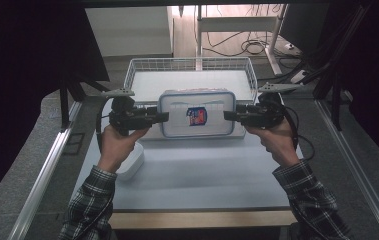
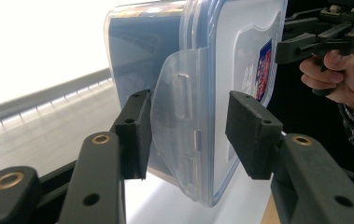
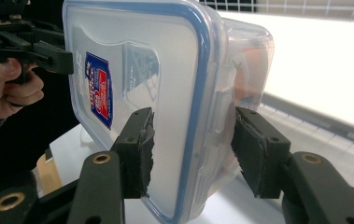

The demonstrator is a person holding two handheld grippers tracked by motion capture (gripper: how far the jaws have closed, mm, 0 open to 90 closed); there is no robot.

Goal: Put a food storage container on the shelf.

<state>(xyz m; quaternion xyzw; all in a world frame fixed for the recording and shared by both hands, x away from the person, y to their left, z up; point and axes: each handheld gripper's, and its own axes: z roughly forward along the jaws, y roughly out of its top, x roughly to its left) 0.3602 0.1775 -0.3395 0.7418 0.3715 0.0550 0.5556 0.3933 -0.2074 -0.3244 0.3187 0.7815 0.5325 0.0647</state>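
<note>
While the clear plastic food container (image 1: 197,113) sits between the two grippers in the high view, it appears in front of the white wire basket (image 1: 142,67) and above the white table top (image 1: 197,175). Its lid, rimmed in blue, faces the high camera and bears a red and blue label (image 1: 197,116).

The left gripper (image 1: 164,117) meets the container at its left short end. In the left gripper view (image 2: 186,135), the jaws stand part-way apart and straddle that end across its thickness: one pad lies against the translucent locking flap (image 2: 177,121) on the body side, and the other pad (image 2: 249,133) sits just beside the lid face; whether that pad presses on the lid cannot be told.

The right gripper (image 1: 227,115) meets the right short end. In the right gripper view (image 3: 193,149), its jaws straddle the end the same way, with the worn pad (image 3: 139,151) against the lid face and the other pad (image 3: 256,149) at the body side, close to the side flap; firm contact there cannot be confirmed.

A hand (image 1: 119,142) holds the left gripper and a hand (image 1: 277,137) holds the right gripper, both with plaid sleeves. A small white dish (image 1: 133,161) rests on the table beside the left forearm.
</note>
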